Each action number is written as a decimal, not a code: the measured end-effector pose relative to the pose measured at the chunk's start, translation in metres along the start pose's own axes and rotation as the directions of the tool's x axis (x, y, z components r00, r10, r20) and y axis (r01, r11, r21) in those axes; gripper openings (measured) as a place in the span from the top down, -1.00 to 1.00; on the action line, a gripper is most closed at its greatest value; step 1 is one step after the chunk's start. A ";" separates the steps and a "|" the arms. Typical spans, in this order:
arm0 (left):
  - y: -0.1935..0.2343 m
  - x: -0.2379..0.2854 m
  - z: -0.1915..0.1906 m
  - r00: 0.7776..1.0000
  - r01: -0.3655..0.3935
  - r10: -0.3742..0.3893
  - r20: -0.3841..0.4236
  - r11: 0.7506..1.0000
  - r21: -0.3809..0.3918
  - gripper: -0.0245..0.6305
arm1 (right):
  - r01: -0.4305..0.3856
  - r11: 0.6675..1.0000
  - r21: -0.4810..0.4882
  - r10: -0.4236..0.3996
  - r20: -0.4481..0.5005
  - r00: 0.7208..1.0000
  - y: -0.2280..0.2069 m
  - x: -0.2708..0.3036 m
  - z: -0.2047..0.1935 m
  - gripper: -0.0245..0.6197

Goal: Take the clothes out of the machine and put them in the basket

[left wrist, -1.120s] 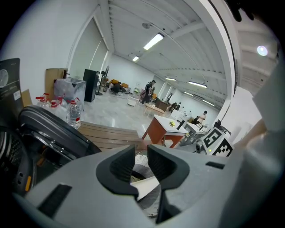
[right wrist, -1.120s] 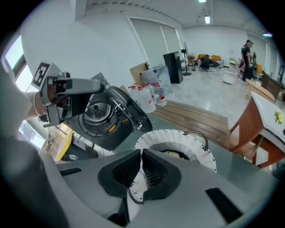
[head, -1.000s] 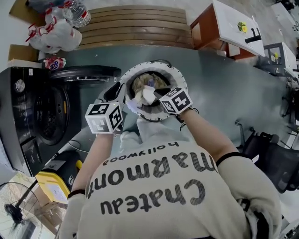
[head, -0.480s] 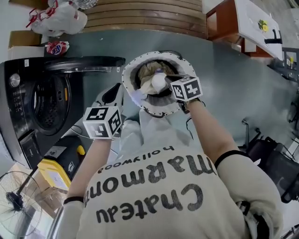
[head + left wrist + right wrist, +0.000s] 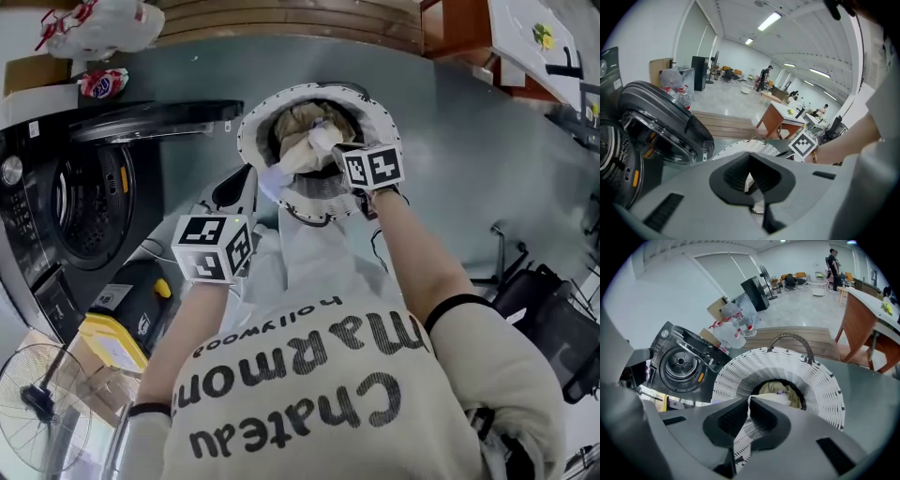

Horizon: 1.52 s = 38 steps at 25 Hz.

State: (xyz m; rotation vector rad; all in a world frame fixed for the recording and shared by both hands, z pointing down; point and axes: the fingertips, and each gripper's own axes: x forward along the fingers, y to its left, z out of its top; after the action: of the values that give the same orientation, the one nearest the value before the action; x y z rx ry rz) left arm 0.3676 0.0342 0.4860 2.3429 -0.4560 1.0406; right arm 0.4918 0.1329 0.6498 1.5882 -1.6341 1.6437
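In the head view we see the right claw [image 5: 330,150] above the basket [image 5: 246,131], clamped on a white garment [image 5: 302,157]. The garment reaches across to the left claw [image 5: 255,186], which is beside the rim. In the left gripper view the jaws are pressed together on a thin strip of it. In the right gripper view the garment is pinched between the jaws, with the basket just beyond them.

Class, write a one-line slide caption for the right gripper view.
Right gripper pinches a white garment over the white basket of clothes, washing machine behind at left.
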 end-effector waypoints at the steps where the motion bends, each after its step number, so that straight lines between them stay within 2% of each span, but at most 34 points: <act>1: -0.003 0.002 -0.003 1.000 0.008 -0.008 -0.010 1.000 0.008 0.90 | 0.000 1.000 -0.004 0.000 -0.020 1.000 -0.001 0.003 -0.006 0.81; 4: -0.011 0.007 -0.009 1.000 0.021 -0.021 -0.015 1.000 -0.001 0.90 | 0.001 1.000 -0.027 -0.003 -0.071 0.997 -0.003 0.010 -0.021 0.81; 9: -0.016 0.007 -0.013 0.998 0.056 -0.055 0.033 0.998 -0.028 0.90 | -0.021 1.000 0.006 0.021 -0.102 0.995 0.003 0.020 -0.040 0.81; 15: -0.005 0.005 -0.020 0.999 0.026 -0.025 0.039 0.999 -0.035 0.90 | 0.017 1.000 0.003 -0.017 -0.031 0.999 0.008 0.021 -0.035 0.80; 21: -0.011 -0.006 -0.021 0.995 0.058 -0.056 0.080 0.998 -0.027 0.90 | 0.030 0.999 0.042 -0.029 -0.024 0.999 0.019 0.012 -0.054 0.80; 26: -0.016 -0.032 -0.029 0.991 0.086 -0.087 0.105 0.996 0.012 0.90 | 0.091 0.990 0.106 -0.095 0.043 0.995 0.022 -0.011 -0.062 0.80; 31: -0.019 -0.080 -0.041 0.985 0.094 -0.102 0.142 0.994 0.062 0.90 | 0.129 0.948 0.290 -0.187 0.184 0.965 0.045 -0.048 -0.064 0.80; 34: -0.026 -0.112 -0.047 0.979 0.115 -0.128 0.159 0.989 0.090 0.90 | 0.075 0.912 0.404 -0.203 0.284 0.937 0.075 -0.077 -0.066 0.80; 38: -0.044 -0.157 -0.044 0.963 0.145 -0.169 0.212 0.982 0.124 0.90 | -0.031 0.873 0.487 -0.190 0.399 0.897 0.122 -0.116 -0.072 0.80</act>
State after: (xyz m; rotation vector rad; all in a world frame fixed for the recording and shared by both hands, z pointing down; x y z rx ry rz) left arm 0.2625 0.1089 0.3770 2.5571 -0.2948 0.7506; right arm 0.3952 0.2104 0.5148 2.3920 -1.3649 1.8451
